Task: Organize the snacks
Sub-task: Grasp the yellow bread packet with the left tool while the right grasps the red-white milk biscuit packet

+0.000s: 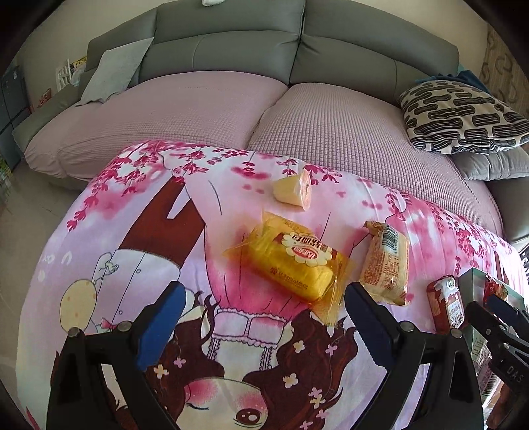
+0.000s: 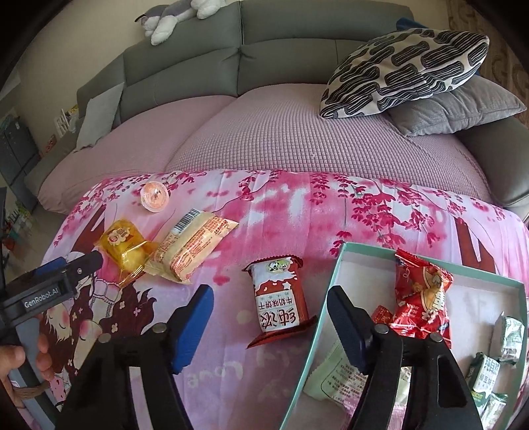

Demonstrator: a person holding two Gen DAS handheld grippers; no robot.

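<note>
Several packets already lie in my box point(image 2: 334, 284); four snacks wait on the cloth point(image 2: 264, 215); both my jaws stand apart, empty

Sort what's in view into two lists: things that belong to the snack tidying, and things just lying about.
Job:
box
red biscuit pack
yellow cake pack
pale wafer pack
jelly cup
red snack bag, already in the box
green-white packs, in the box

Lying about:
patterned pillow
grey cushion
plush toy
</note>
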